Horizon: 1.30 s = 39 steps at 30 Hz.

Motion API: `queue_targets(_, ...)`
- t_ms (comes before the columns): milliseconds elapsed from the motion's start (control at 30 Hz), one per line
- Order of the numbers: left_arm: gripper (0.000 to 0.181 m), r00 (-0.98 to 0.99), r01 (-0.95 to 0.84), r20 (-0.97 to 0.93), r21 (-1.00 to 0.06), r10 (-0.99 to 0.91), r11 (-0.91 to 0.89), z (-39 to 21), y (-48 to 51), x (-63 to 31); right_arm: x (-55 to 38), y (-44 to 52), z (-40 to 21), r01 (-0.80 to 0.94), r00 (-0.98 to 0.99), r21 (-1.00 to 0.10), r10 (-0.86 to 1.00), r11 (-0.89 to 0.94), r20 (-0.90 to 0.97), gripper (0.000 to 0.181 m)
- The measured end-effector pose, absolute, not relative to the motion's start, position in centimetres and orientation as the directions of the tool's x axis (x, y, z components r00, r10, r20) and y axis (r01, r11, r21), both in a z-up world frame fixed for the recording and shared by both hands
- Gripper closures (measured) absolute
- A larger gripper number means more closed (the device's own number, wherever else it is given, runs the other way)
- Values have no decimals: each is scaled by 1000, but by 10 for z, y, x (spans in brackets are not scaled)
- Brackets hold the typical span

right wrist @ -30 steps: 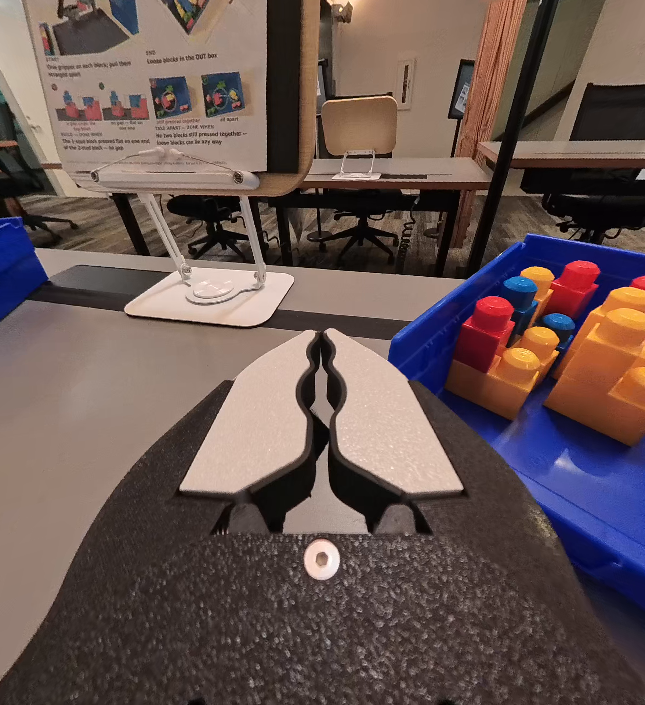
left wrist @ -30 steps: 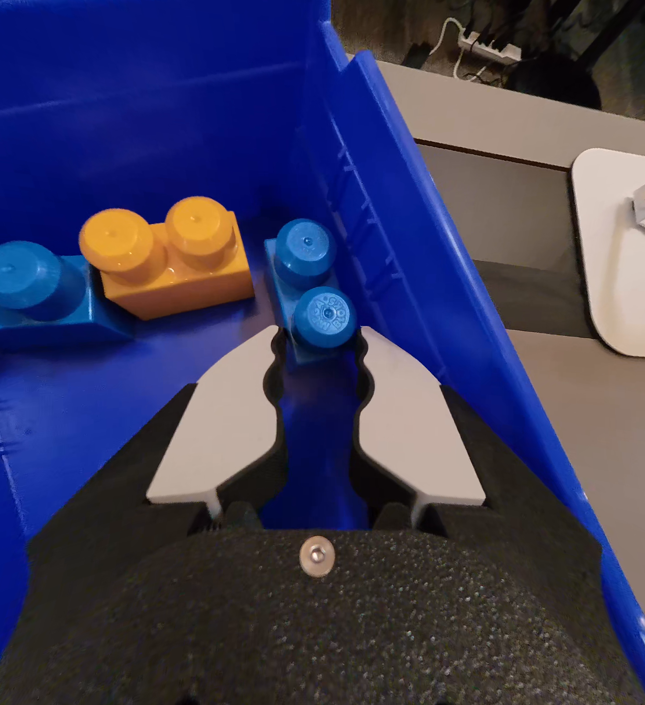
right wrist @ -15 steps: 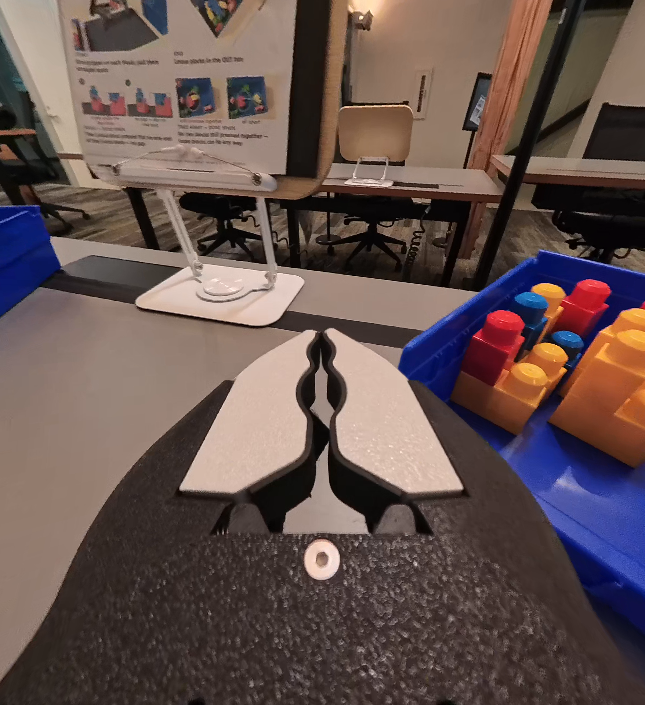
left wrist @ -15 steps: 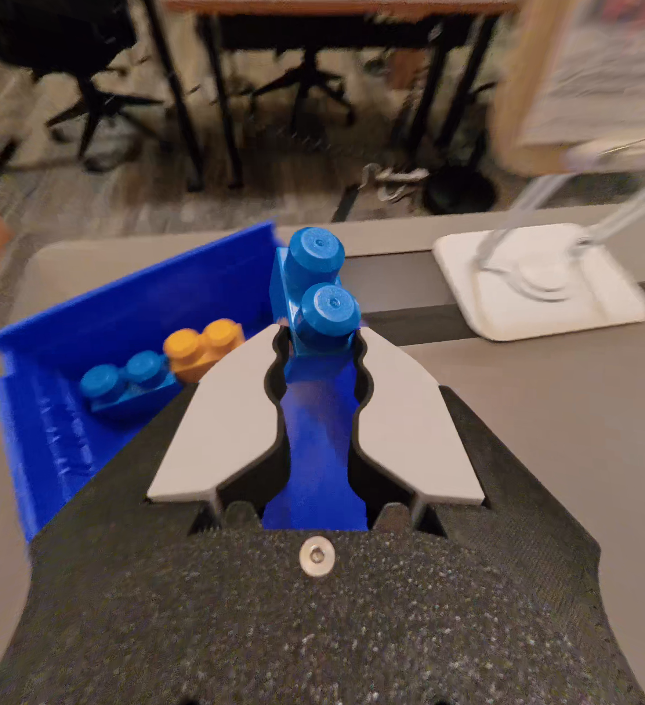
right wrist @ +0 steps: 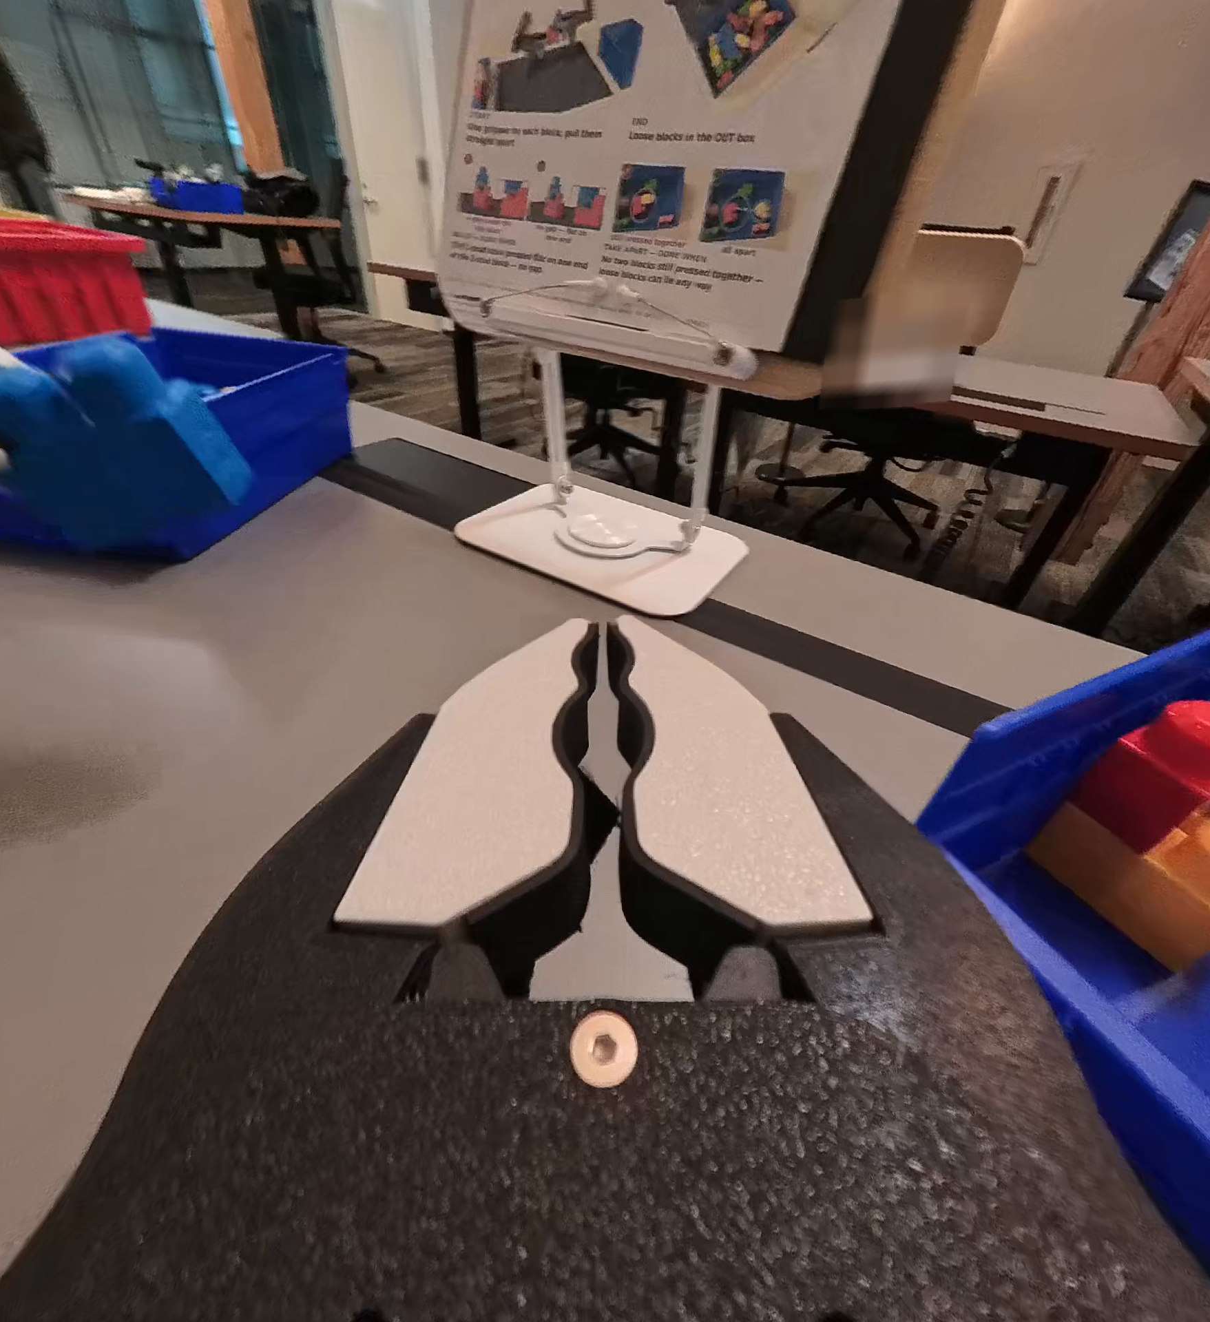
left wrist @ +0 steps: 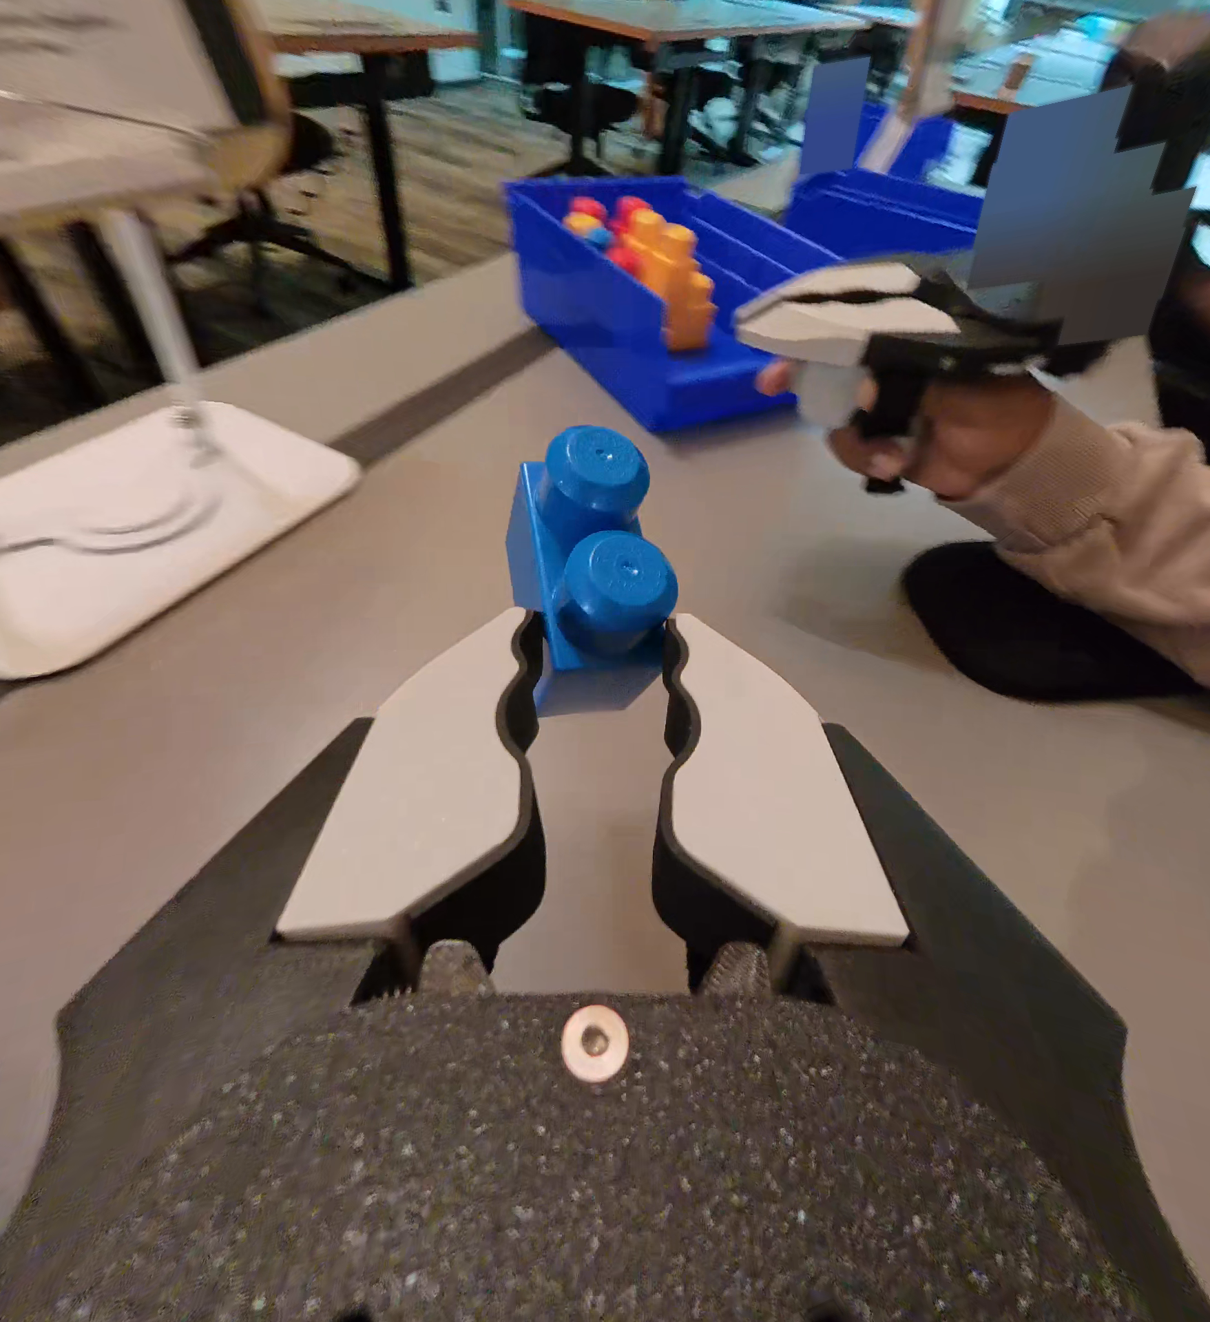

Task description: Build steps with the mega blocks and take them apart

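Between my left gripper (left wrist: 596,629) jaws sits the blue two-stud block (left wrist: 587,551), pinched at its base and held over the grey desk (left wrist: 230,687). I judge it light, rigid, slick plastic; flat sides grip best, not the studs. Right gripper (right wrist: 602,629) jaws pressed together, empty. Open desk between stand base (right wrist: 602,558) and blue bin (right wrist: 1017,730).

The blue block (left wrist: 591,558) looks like smooth, slightly glossy plastic. The left claw (left wrist: 596,629) has matt grey fingers (left wrist: 430,780) on a rough, speckled black body. The worktop (left wrist: 158,751) is smooth matt grey, perhaps laminate. The person's sleeve (left wrist: 1145,529) is soft ribbed cloth.
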<state>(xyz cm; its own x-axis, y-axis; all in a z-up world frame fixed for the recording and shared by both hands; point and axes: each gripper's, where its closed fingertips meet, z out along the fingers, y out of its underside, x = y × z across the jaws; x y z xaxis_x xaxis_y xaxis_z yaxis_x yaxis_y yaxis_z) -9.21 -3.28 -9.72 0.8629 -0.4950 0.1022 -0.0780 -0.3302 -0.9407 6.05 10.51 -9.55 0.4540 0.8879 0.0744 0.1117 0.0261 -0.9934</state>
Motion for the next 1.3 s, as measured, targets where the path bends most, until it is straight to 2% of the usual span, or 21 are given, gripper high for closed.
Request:
queue_targets(67, 148, 804, -123, 108, -932, -585, -341, -116, -39, -56, 53, 83, -96, 101, 325, -993, 941, 65, 94, 174)
queue_targets(167, 148, 687, -189, 158, -903, -709, -385, -144, -55, -14, 45, 30, -105, 103, 18, -987, 992, 123, 125, 155)
queue_targets(233, 148, 614, -225, 202, -882, -763, -414, -158, -65, 4, 47, -4, -120, 156, -179, -979, 979, 128, 99, 141)
queue_targets(333, 148, 539, -268, 235, -863, -809, -429, -170, -76, 19, 53, -41, -136, 222, -369, -966, 929, 132, 42, 131)
queue_targets(467, 148, 484, -297, 252, -854, -838, -428, -178, -84, 32, 48, -63, -161, 319, -444, -923, 894, 214, 53, 128)
queue_targets(533, 149, 478, -287, 261, -856, -839, -430, -177, -84, 35, 45, -67, -171, 345, -458, -907, 887, 244, 64, 138)
queue_targets(567, 148, 484, -284, 259, -857, -836, -430, -177, -83, 35, 45, -68, -174, 355, -460, -900, 885, 253, 68, 147)
queue_targets(733, 147, 607, -214, 196, -893, -770, -397, -169, -65, 20, 39, -53, -176, 375, -374, -895, 923, 243, 94, 148)
queue_targets(900, 147, 801, -101, 119, -939, -587, -328, -150, -44, -25, 33, -35, -194, 439, -279, -869, 954, 228, 110, 149)
queue_targets(1067, 146, 971, -59, -9, -978, -241, -198, -119, -36, -114, 31, -33, -201, 469, -260, -862, 963, 194, 75, 148)
queue_targets(1133, 144, 997, -22, -10, -985, -75, -170, -107, -42, -161, 31, -34, -202, 470, -262, -860, 962, 199, 79, 148)
queue_targets(1300, 143, 940, 26, -55, -972, 336, -232, -97, -78, -293, 32, -39, -194, 446, -289, -879, 957, 169, 37, 127)
